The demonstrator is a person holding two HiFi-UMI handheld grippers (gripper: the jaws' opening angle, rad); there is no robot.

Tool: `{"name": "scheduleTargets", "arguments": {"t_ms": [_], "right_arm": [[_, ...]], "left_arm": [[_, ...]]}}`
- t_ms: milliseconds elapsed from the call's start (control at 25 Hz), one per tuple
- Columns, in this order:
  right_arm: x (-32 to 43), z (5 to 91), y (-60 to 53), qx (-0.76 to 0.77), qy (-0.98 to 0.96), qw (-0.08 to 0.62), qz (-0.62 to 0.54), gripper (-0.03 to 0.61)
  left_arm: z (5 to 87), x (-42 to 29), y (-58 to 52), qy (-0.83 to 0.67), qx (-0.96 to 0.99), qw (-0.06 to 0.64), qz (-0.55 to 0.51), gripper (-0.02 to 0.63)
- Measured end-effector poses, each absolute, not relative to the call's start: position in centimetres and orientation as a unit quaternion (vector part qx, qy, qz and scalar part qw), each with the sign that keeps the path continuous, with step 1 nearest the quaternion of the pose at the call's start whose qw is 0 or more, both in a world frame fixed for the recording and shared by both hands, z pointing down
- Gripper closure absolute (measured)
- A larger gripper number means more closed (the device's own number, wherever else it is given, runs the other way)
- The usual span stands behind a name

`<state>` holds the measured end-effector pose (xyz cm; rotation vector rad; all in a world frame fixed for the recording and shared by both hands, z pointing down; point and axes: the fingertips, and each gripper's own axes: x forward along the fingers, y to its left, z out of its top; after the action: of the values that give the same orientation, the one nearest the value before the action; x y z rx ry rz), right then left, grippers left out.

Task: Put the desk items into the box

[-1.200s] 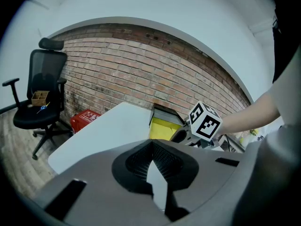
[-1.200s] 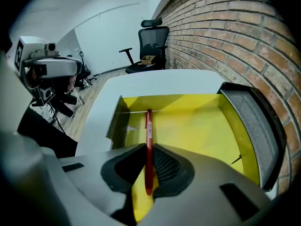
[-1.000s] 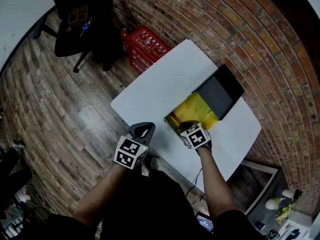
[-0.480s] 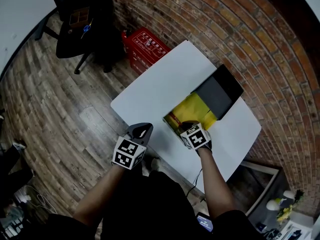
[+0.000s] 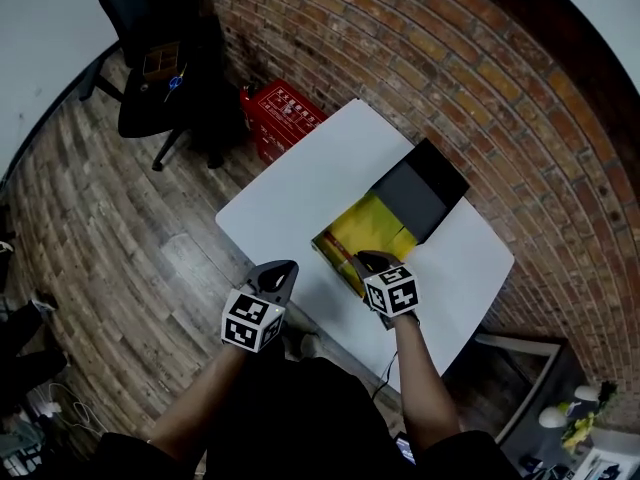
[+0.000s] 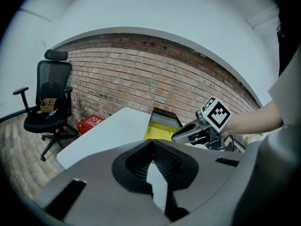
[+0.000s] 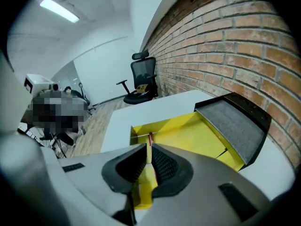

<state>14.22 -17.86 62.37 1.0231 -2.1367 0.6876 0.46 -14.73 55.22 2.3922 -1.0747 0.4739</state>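
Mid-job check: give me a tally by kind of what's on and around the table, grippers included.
Grippers: 2, the left gripper and the right gripper
Tables: 1, the white table
Boxes: 1, the yellow box, lid open
Crates: 1, the red crate on the floor
Chairs: 1, the office chair
Total: 6

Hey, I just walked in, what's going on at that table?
A person at the white table holds a gripper in each hand. The right gripper appears closed on the near wall of the open yellow box with a black lid. The left gripper hangs just off the table's near edge, fingers together, holding nothing. No loose items show on the tabletop.
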Motion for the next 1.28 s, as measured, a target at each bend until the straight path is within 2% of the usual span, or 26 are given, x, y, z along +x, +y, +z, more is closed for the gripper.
{"name": "scheduleTargets", "arguments": {"t_ms": [280,760,1280], "right_arm": [[15.1,57.6,-14.4,0.388,-0.847,0.191,0.31,0.547],[17.5,50.1,-8.6,0.401,-0.874,0.061,0.267,0.552],[19.0,45.1,-5.8,0.459,-0.857,0.013,0.235,0.557]], "left_arm": [[52.9,2.5,-11.1,-0.412,0.869,0.226,0.156,0.6],[49.5,2.4,-5.8,-0.455,0.856,0.209,0.124,0.6],[46.2,0.4,-6.5,-0.429,0.876,0.196,0.102,0.6]]}}
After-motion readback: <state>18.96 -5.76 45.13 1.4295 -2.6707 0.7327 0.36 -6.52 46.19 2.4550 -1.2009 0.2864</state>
